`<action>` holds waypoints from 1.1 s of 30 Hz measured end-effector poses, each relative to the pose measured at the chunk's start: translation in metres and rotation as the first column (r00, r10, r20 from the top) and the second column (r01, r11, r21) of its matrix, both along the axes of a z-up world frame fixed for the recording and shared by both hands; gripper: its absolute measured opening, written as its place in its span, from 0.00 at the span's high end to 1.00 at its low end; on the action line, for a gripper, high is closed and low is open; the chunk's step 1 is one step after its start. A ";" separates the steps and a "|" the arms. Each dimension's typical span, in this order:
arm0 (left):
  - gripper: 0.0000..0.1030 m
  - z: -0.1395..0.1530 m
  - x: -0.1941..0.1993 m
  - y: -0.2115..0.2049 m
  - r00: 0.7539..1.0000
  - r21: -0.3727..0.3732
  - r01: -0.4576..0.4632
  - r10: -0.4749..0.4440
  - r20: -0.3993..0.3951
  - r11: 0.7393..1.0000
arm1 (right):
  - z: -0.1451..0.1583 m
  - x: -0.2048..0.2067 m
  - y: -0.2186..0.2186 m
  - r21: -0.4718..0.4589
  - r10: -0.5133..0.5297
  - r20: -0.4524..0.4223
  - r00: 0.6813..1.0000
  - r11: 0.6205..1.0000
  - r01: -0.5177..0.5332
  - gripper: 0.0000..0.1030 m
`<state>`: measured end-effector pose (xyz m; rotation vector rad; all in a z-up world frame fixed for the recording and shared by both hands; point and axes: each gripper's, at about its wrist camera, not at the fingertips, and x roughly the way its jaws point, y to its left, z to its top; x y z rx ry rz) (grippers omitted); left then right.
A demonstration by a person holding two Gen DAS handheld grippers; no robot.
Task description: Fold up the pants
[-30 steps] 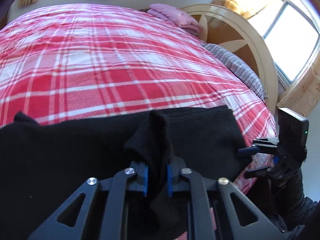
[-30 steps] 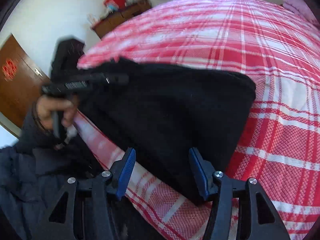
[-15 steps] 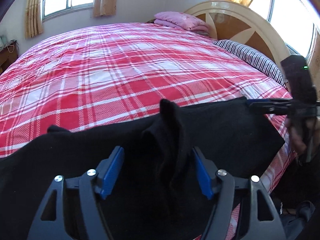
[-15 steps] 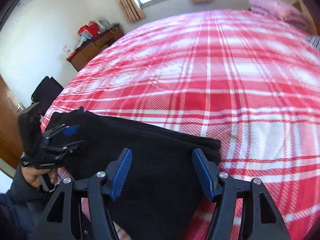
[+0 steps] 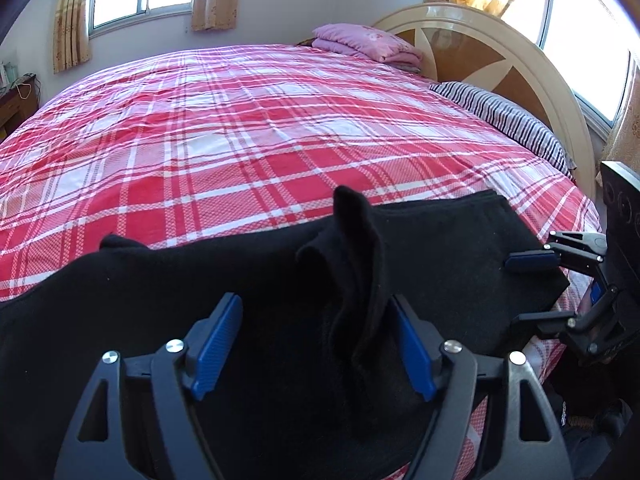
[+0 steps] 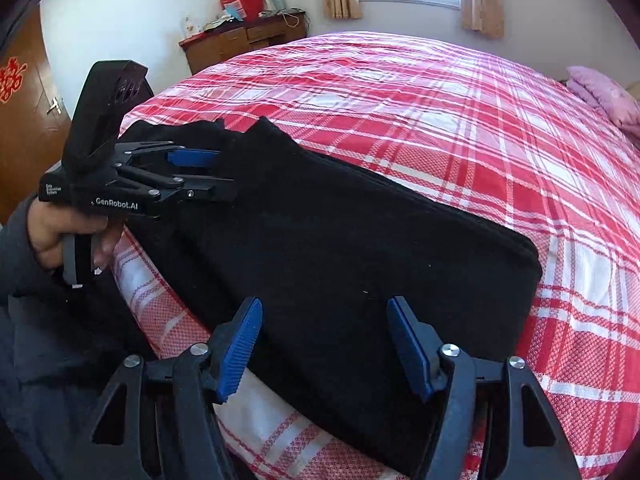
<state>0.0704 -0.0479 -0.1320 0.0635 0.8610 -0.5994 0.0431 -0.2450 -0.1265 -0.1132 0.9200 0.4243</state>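
The bed (image 5: 248, 128), covered in a red and white plaid sheet, fills both views. A curved headboard (image 5: 500, 60) stands at its far end, with a striped pillow (image 5: 504, 120) beside it and a folded pink blanket (image 5: 364, 42) near the far corner. A wooden dresser (image 6: 244, 42) carrying assorted items stands against the wall beyond the bed.

The pants (image 6: 360, 248), black, lie on the near edge of the bed as a flat, layered rectangle. Judged from this shape, at least one fold is complete: the right-hand edge is straight and stacked. What remains, as far as can be told, is the left portion, where a peak of cloth (image 5: 356, 240) stands upright and the outline is irregular. That portion needs flattening or a further fold before the pants are compact.

No containers are in view; nothing holds the pants but the bed surface.

The left claw (image 5: 316, 348) is wide and its jaws are opening. The upright peak of cloth stands between them, close against the right pad, but is not clamped. The right claw (image 6: 324, 348) is also wide and its jaws are opening, over the flat right part of the pants, gripping nothing. A hand (image 6: 68, 236) holds the left claw's handle.
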 end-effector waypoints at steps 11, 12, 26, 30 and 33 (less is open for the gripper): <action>0.11 0.026 0.005 0.055 0.994 0.074 -0.087 0.082 0.076 0.993 | 0.022 0.012 0.010 0.156 -0.015 0.063 0.998 0.988 0.005 0.35; 0.11 0.029 0.005 0.061 0.993 0.091 -0.093 0.085 0.086 0.991 | 0.024 0.017 0.019 0.151 0.001 0.070 0.998 0.988 -0.012 0.35; 0.06 0.010 0.012 0.270 0.827 0.205 -0.562 0.541 0.151 0.802 | -0.010 0.081 0.105 0.115 0.183 -0.015 0.983 0.977 -0.180 0.31; 0.06 -0.004 0.014 0.283 0.829 0.139 -0.560 0.556 0.070 0.817 | -0.011 0.052 0.121 -0.025 0.315 -0.034 0.949 0.949 -0.316 0.30; 0.02 -0.009 0.016 0.271 0.842 0.166 -0.540 0.532 0.092 0.825 | -0.006 0.051 0.115 0.004 0.271 -0.014 0.962 0.963 -0.271 0.30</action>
